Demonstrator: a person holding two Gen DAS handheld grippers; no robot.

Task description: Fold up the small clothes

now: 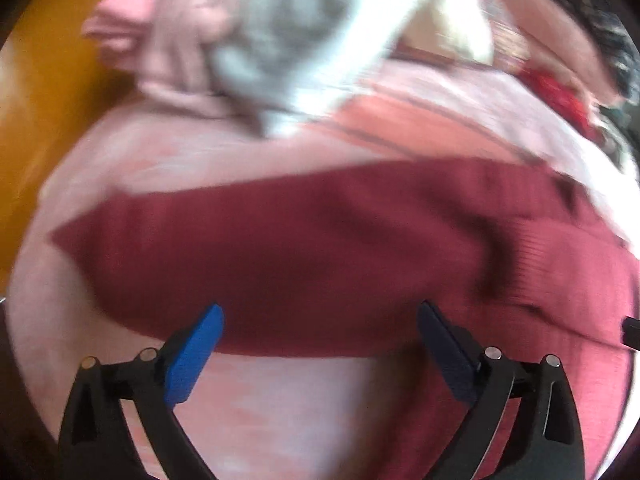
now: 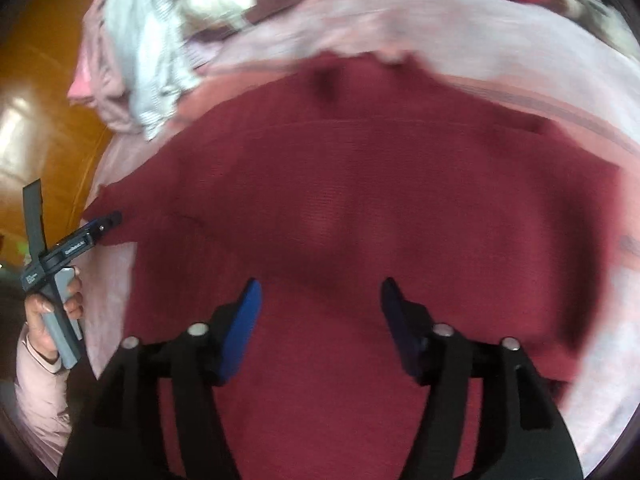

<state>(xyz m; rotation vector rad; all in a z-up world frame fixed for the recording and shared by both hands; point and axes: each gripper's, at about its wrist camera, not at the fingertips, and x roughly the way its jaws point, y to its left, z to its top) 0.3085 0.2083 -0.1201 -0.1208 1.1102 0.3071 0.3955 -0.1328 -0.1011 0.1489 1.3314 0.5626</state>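
A dark red knitted garment lies spread on a pale pink cloth-covered surface; it also fills the right wrist view. My left gripper is open, its blue fingertips just above the garment's near edge, holding nothing. It shows from the side in the right wrist view, at the garment's left corner. My right gripper is open and empty over the garment's middle. Both views are blurred.
A pile of other clothes lies at the far side: a white-grey piece, pink pieces and a bright red item. A wooden floor lies to the left. The person's hand holds the left gripper's handle.
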